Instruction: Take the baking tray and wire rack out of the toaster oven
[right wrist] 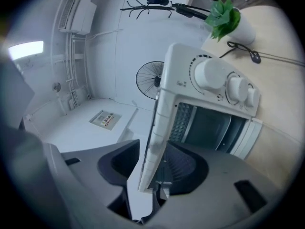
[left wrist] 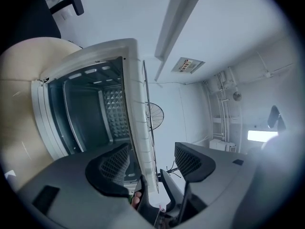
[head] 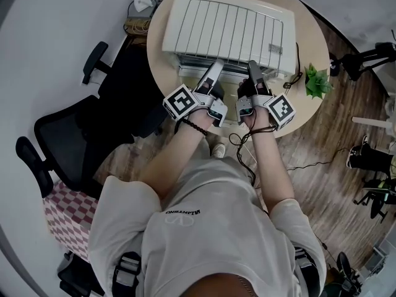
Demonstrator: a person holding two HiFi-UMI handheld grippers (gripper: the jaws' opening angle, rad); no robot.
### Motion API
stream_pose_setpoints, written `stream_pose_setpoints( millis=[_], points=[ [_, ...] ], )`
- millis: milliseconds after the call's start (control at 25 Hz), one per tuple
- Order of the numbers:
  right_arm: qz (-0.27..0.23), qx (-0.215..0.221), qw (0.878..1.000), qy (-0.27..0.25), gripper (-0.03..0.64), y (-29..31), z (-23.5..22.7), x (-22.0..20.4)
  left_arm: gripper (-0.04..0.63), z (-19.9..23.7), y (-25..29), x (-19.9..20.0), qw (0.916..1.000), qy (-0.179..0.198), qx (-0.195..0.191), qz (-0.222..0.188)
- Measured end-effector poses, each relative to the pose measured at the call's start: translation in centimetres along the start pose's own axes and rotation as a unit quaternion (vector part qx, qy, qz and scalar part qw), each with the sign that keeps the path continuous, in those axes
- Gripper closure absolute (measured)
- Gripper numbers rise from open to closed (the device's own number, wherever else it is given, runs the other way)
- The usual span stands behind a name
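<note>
**Left tool and right tool at the mouth of the toaster oven**

Nearest each gripper camera we see that tool's own two pads, standing well apart. Between each pair runs the edge of a white panel along the top of the oven's opening. We take it for the door swung up, though we cannot tell door from top plate. In the left tool the edge runs between the pads and neither pad closes on it. In the right tool the jaws are at their widest and the edge lies close against one pad, so it has no grip either. Neither tool holds anything.

The oven stands at the middle of the round counter, and its dark cavity is open towards us. We cannot make out the baking tray or the wire rack. Neither lies on the counter, so we judge both to be inside. Thin pale lines cross the cavity, but they may be rack or rails.

Step in hand: the opening is done, and extraction has not begun. The next move calls for drawing a tool clear of the panel edge, lowering it, and entering the cavity level to pinch a near rim.

Count: two tools, one oven, one cavity, three knobs, one plant at the right, and one cable. No tray or rack is outside.
</note>
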State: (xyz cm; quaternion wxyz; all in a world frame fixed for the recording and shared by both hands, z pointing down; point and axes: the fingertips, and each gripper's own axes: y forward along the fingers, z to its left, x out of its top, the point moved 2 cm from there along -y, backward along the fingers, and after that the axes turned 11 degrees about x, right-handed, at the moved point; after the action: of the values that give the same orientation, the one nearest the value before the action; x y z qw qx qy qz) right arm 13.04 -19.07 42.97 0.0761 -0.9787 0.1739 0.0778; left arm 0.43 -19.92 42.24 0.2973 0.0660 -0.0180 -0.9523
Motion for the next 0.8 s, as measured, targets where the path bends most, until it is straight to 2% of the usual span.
stream_pose_setpoints(
  millis=[160, 360, 520, 680, 800],
  points=[
    [0.023, -0.017, 0.999, -0.034, 0.437, 0.4, 0.3, 0.3, 0.29, 0.0, -0.8, -0.2, 1.0, -0.003, -0.007, 0.003],
    [0.008, 0.016, 1.0, -0.003, 0.437, -1.5, 0.8, -1.3, 0.29, -0.3, -1.9, -0.5, 0.9996, -0.021, -0.02, 0.008],
    [0.035, 0.039, 0.998, -0.02, 0.437, -4.2, 0.9, -3.5, 0.291, 1.3, -4.0, -0.4, 0.9999, 0.015, 0.001, 0.007],
    [0.048, 0.015, 0.998, -0.028, 0.437, -6.2, -1.8, -4.2, 0.291, 5.4, -5.3, 0.4, 0.9981, 0.05, 0.032, -0.015],
    [0.051, 0.0, 0.998, -0.026, 0.437, -6.3, -3.7, -4.3, 0.291, 7.7, -5.3, 0.6, 0.9971, 0.054, 0.046, -0.025]
  ],
)
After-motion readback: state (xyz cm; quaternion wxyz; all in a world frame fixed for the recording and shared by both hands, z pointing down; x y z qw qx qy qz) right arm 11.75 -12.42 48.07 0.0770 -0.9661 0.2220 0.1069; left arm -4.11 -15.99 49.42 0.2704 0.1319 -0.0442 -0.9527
